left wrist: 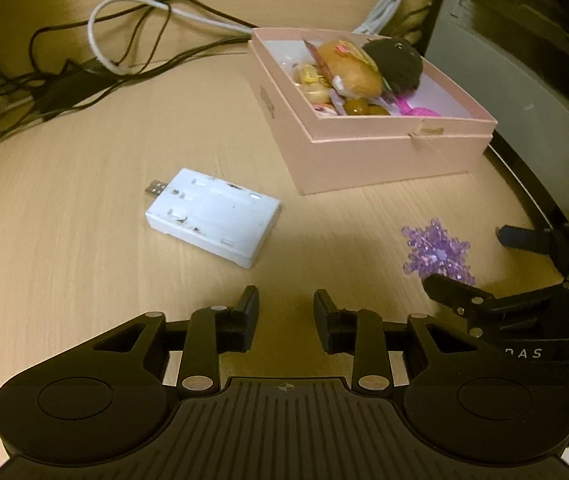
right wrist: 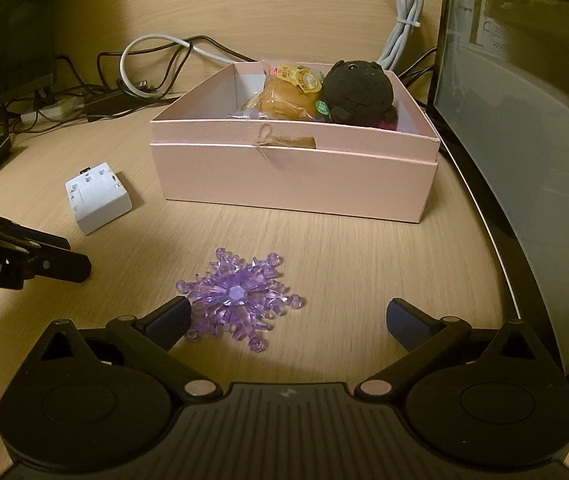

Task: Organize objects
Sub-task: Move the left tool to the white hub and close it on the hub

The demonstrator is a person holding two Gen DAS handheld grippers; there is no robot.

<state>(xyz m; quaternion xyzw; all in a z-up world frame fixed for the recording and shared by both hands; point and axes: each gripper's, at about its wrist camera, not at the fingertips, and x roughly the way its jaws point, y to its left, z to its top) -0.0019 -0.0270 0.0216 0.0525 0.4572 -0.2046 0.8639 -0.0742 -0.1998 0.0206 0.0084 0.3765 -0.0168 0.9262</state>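
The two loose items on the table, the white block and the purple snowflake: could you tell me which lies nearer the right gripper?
The purple snowflake: it lies just ahead of the open right gripper, by one fingertip; the white block sits farther off.

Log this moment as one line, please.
stage: pre-grasp | left gripper: open, empty | right gripper: wide open by purple snowflake | white charger: on desk | pink box: partly filled

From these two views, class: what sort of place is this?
Probably a home or office computer desk: a wood-look desk with tangled cables at the back, a computer tower beside it, and a monitor's edge on the other side.
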